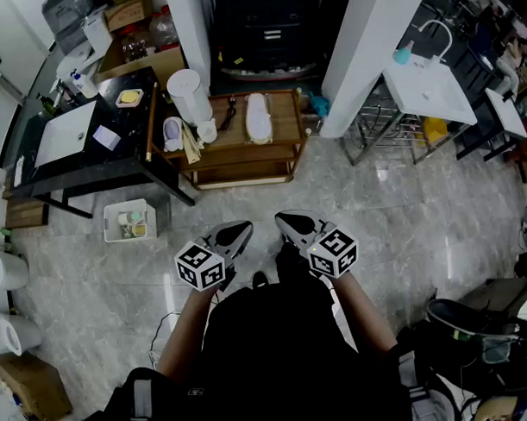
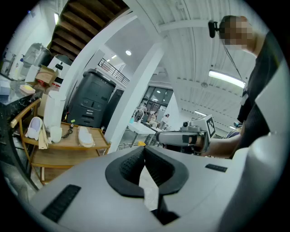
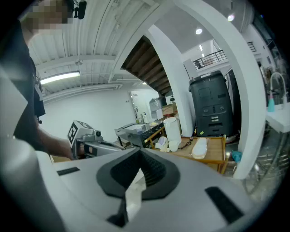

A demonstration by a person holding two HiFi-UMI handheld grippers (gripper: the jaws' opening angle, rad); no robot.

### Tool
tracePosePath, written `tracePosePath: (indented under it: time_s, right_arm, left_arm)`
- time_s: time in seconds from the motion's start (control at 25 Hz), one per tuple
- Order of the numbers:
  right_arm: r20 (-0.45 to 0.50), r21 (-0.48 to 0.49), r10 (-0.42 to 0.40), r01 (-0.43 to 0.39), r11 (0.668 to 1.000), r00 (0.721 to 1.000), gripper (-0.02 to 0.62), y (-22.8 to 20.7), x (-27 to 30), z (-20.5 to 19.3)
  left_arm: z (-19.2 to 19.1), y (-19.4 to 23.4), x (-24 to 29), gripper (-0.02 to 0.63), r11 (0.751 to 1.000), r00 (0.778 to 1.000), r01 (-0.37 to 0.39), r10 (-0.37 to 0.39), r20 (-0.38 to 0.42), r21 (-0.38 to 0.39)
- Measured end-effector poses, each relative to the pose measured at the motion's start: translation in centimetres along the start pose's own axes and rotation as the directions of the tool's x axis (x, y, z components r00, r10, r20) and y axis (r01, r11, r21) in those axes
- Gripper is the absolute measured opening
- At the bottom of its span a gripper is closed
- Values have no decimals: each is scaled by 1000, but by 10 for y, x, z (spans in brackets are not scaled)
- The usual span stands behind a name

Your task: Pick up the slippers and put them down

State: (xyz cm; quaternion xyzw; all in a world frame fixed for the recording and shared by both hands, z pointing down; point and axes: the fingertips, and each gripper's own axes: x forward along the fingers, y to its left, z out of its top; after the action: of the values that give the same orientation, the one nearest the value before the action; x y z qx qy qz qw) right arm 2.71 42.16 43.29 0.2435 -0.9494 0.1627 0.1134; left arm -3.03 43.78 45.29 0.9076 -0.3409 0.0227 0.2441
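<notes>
A pale slipper (image 1: 258,117) lies sole-up on the wooden table (image 1: 286,127); it shows in the left gripper view (image 2: 85,136) and the right gripper view (image 3: 200,148) too. A second pale slipper (image 1: 172,133) leans at the table's left end, next to a tall white container (image 1: 189,96). My left gripper (image 1: 240,231) and right gripper (image 1: 286,220) hover side by side above the floor, well short of the table. Both are shut with nothing between their jaws.
A black desk (image 1: 80,151) with a white sheet stands left of the wooden table. A small white bin (image 1: 130,220) sits on the floor under it. A white pillar (image 1: 362,55) and a metal rack with a sink (image 1: 427,87) stand to the right.
</notes>
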Motion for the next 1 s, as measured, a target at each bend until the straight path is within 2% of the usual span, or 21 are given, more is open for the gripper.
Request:
tracePosePath:
  time_s: [0.44,0.68,1.0]
  right_arm:
    - [-10,18,-4,4,1000,1000,6,4,6,-10]
    - [-14,35,23,-22,999,1000,8,1,15,-12]
    - [-32,40,48,-47,998,998,8,-11,34,-5]
  left_arm:
    - [2,0,0,12,999,999,37,-37,-8,10]
    - [6,3,0,12,999,999,49,-49,-11,14]
    - [15,24,8,12,999,999,35,-36,-13,-10]
